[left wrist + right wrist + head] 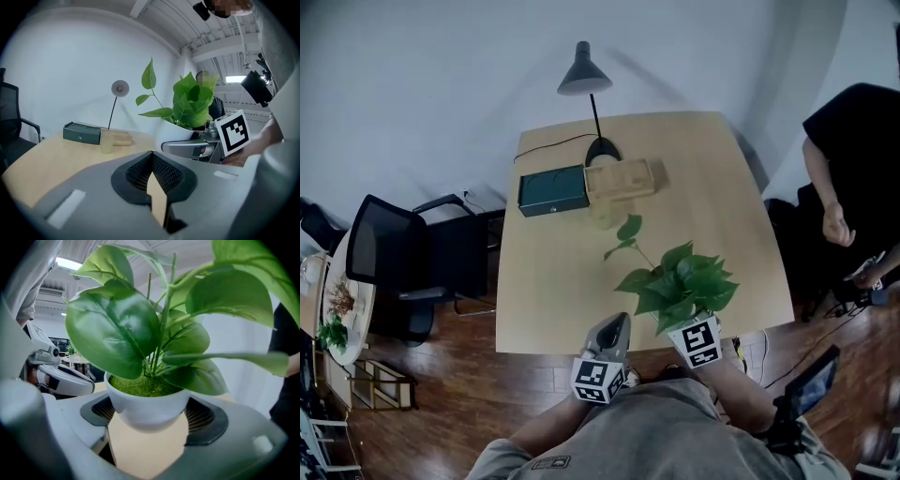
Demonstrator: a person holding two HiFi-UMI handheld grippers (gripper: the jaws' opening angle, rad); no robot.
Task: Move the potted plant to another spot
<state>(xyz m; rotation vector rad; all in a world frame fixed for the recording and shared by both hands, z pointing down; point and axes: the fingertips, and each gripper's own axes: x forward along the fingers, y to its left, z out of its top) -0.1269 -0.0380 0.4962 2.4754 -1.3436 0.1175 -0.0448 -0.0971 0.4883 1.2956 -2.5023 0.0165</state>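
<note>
**Item:** potted plant [680,286], white pot.
**Location:** 5 o'clock sector of the tabletop [553,281], near its front edge. It appears raised clear of the surface, ready for carrying.
**Holder:** right tool [150,414], jaws wide, pads clamped on the pot's sides below the rim so it rides upright.
**Left tool** [152,157]**:** jaws together, empty, at the pot's 9 o'clock, apparently not needed.

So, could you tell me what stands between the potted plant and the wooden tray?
A pale cup, next to the wooden tray; the head view shows it.
</note>
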